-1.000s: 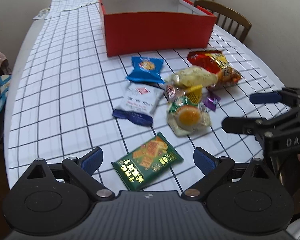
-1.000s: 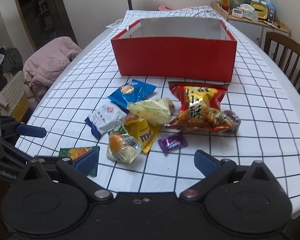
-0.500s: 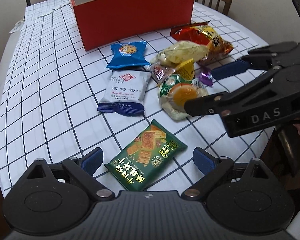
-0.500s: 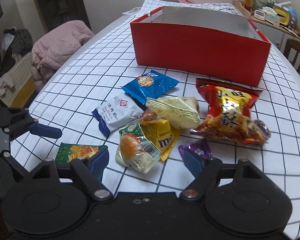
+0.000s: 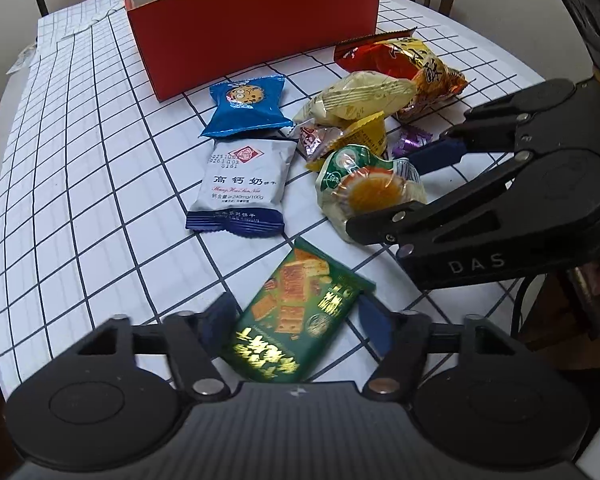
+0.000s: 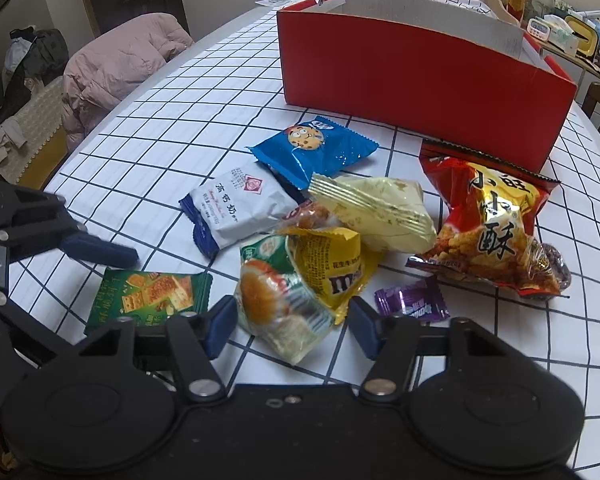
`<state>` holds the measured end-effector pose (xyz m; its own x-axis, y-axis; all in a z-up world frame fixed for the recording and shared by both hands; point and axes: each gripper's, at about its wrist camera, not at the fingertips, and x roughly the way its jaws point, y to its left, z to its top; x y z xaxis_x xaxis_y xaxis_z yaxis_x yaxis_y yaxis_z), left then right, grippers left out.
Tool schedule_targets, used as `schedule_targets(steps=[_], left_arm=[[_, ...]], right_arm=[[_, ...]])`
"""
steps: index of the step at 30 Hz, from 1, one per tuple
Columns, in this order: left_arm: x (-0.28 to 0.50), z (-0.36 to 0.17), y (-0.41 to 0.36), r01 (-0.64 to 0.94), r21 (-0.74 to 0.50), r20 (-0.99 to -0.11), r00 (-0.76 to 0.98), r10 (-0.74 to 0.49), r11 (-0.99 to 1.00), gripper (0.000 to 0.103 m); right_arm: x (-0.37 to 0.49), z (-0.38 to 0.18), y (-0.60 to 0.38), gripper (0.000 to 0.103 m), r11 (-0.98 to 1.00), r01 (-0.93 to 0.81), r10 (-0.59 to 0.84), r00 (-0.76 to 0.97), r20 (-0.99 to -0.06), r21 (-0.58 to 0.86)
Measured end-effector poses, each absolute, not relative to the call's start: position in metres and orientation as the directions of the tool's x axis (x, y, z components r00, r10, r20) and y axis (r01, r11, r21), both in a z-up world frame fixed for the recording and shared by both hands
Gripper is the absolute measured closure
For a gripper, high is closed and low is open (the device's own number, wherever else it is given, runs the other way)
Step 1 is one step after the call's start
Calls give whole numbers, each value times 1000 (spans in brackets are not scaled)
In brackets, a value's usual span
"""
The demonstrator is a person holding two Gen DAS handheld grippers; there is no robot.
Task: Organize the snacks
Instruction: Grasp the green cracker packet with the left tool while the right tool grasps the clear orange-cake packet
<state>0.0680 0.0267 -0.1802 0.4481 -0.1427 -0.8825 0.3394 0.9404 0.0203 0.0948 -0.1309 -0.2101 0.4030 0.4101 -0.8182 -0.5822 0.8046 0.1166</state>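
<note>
Jaws of left gripper (image 5: 294,326) and right gripper (image 6: 290,322) just closing, straddling green cracker packet (image 5: 300,316) and egg-cake pouch (image 6: 278,300), pads apparently short of contact; needed centred, gentle squeeze.

a: where's the open room?
b: the checked tablecloth (image 5: 80,184) left of the snacks lies bare up to the red box (image 5: 256,28), a wide lane.
a: and the crowding?
b: the snack pile (image 6: 340,232) sits packed between both tools, packets touching and overlapping. the right gripper (image 6: 290,318) straddles the cake packet (image 6: 276,300); the left gripper (image 5: 294,322) straddles the green cracker packet (image 5: 296,316). the two tools stand near each other.
a: behind?
b: the box wall blocks the far side.
</note>
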Motion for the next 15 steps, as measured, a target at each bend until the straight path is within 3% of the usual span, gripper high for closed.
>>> schedule_targets(steps=[11,15], left_arm=[[69,-175,37,209,-74,-890,428,-159,975,58],[65,-174,38,169,-92,-888,432,-158,981,58]], right_arm=[[83,-206,-141,63,814,-558,425,380,-822,163],[78,-206,-147,65,817,-547,431,374,-822,179]])
